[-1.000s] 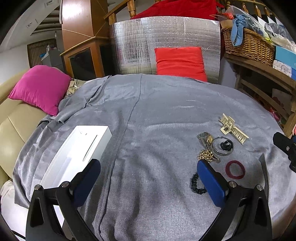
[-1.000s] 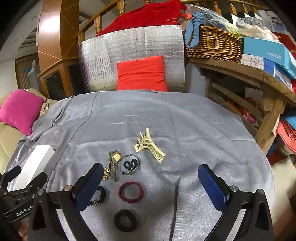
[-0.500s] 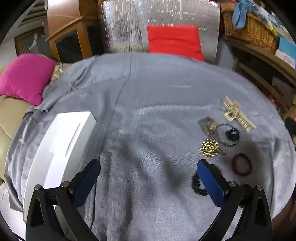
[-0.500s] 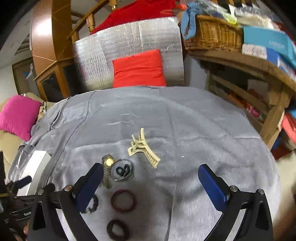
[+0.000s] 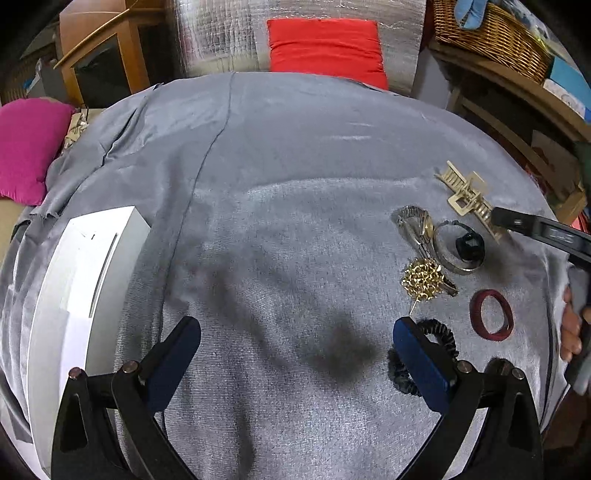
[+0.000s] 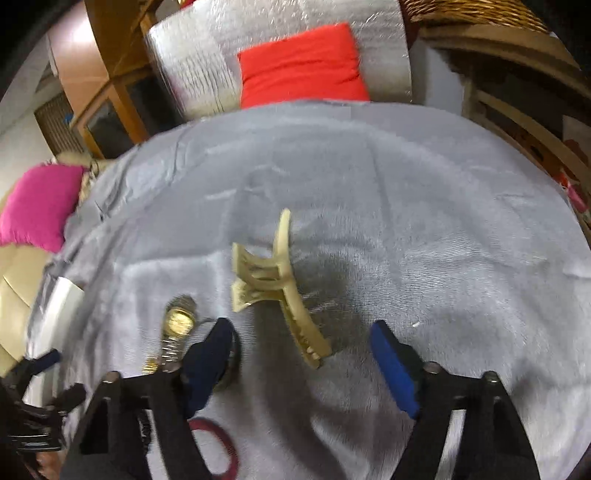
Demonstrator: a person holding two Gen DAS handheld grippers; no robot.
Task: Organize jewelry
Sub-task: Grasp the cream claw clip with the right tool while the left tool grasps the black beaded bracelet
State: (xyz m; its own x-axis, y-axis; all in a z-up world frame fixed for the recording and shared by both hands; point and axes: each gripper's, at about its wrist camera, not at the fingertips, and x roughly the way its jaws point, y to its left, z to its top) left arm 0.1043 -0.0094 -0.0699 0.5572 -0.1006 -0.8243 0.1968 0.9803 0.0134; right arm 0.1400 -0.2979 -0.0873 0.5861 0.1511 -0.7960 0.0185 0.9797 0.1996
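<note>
A white jewelry box [image 5: 70, 295] lies closed at the table's left edge. A beige claw hair clip [image 5: 467, 194] [image 6: 280, 284], a gold watch [image 5: 415, 225] [image 6: 177, 325], a metal bangle with a black ring [image 5: 460, 247], a gold brooch [image 5: 423, 278], a dark red hair tie [image 5: 491, 319] and a black scrunchie [image 5: 439, 350] lie at the right. My left gripper [image 5: 295, 362] is open and empty over the cloth. My right gripper [image 6: 303, 365] is open, low over the table, with the hair clip's near end between its fingers; one finger [image 5: 535, 229] shows in the left wrist view.
A grey cloth [image 5: 295, 166] covers the round table. A red cushion [image 5: 325, 48] against silver foil stands behind it. A pink cushion [image 5: 26, 147] lies on the sofa at left. A wooden shelf with a wicker basket [image 5: 491, 33] stands at right.
Both grippers have moved forward and lower. The right gripper has closed in on the hair clip, which now lies between its open fingers. The jewelry has not moved.
</note>
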